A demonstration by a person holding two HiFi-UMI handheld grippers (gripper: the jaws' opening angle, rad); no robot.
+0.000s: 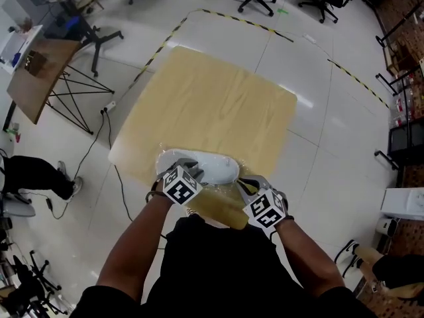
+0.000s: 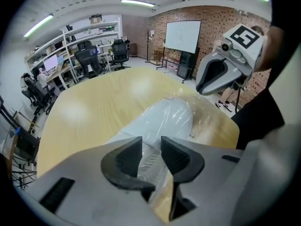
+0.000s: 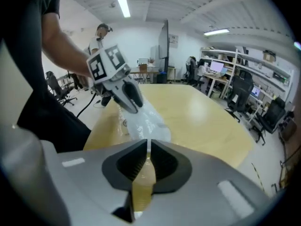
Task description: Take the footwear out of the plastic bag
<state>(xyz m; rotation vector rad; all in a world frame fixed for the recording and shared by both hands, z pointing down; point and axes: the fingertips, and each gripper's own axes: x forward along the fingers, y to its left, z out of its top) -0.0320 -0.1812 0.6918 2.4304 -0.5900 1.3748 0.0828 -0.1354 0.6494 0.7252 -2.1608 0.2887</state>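
White shoe, inside the plastic bag, is laid left-to-right along the near edge of the surface, its left end clamped by the left tongs, the bag's right end pinched flat in the near-closed right tongs.

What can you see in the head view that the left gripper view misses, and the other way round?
Only the head view: the person's arms and striped floor tape. Only the left gripper view: a whiteboard, a brick wall, and the jaws of the left tool close-up, gripping the white shoe. Both: the table, that shoe in its plastic bag, the right tool.
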